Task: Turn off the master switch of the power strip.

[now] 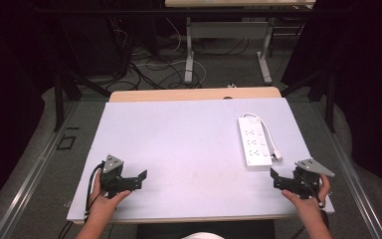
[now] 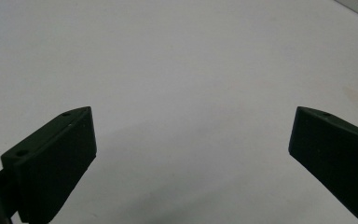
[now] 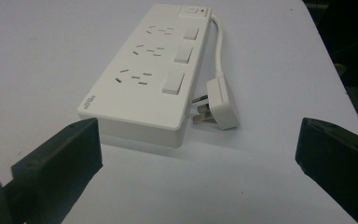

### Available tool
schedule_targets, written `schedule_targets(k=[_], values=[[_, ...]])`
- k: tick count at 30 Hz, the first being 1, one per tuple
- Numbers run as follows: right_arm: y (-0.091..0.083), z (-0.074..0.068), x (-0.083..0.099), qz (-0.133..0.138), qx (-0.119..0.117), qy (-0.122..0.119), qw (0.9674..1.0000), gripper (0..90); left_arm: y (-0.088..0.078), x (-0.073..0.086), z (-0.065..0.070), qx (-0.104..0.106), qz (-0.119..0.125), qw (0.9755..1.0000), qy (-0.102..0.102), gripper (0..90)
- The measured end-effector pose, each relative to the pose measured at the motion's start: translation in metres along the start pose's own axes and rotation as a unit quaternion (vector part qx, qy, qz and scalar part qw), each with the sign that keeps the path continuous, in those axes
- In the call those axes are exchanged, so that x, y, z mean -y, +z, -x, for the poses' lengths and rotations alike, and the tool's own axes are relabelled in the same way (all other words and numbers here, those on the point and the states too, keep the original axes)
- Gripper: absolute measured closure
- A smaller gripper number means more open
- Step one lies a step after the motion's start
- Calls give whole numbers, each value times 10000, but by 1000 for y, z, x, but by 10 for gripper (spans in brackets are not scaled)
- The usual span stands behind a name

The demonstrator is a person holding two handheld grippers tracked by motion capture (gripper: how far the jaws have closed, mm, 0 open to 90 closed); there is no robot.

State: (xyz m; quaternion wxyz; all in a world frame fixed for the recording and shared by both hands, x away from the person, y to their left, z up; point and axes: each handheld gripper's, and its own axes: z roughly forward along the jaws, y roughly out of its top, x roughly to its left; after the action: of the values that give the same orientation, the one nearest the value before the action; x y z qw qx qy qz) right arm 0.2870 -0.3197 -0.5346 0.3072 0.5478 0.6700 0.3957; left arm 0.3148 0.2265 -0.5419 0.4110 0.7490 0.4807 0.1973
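Note:
A white power strip lies flat on the right part of the white table top, with three socket groups and three rocker switches. Its short cable loops back to a white plug that lies loose beside the strip's near end. My right gripper rests near the front right edge, open and empty, just short of the strip's near end. My left gripper sits at the front left, open, with bare table between its jaws.
The white table top spreads wide between the two grippers. Beyond its far edge stand a desk frame's legs and tangled cables on the floor. Dark curtains close off both sides.

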Motion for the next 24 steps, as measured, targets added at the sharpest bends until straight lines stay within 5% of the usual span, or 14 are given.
schedule_targets(k=[16, 24], values=[[2, -6, -14, -30, -170, -13, 9999, 97, -1, 0, 2, 14, 28, 9999, -125, 4], [6, -9, -33, -143, -149, -337, 9992, 145, -2, 1, 3, 47, 7, 9999, -104, 6]])
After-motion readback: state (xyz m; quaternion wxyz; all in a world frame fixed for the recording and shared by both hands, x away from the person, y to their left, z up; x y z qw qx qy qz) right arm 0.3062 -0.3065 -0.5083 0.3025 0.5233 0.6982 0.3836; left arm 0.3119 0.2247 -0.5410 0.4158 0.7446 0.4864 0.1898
